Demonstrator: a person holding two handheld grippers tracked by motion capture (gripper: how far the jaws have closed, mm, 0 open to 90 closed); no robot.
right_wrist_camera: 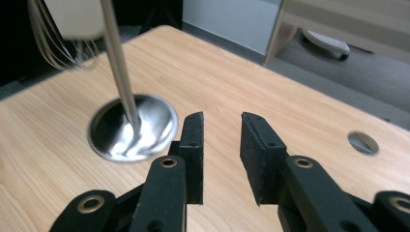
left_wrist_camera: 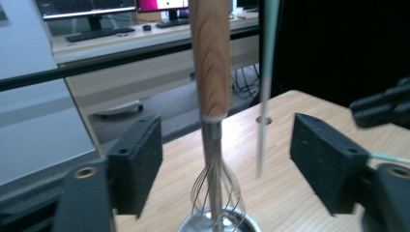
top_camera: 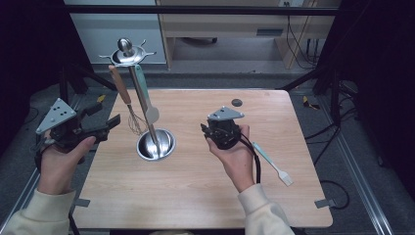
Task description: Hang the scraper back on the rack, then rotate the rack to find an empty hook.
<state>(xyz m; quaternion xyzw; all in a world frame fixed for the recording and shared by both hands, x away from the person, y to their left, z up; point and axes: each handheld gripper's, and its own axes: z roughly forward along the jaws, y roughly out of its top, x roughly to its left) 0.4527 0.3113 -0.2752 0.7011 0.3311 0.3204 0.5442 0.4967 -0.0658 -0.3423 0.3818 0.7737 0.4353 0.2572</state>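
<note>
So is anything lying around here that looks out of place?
One thing: a pale brush lies loose on the table by the right forearm, while the whisk and a green-handled tool hang from the rack. Nothing looks spilled or broken.

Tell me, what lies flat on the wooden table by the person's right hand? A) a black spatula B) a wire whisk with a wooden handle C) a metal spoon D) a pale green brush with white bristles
D: the pale green brush with white bristles lies on the wooden table just right of the right hand, while the wire whisk with a wooden handle hangs from the steel rack.
</note>
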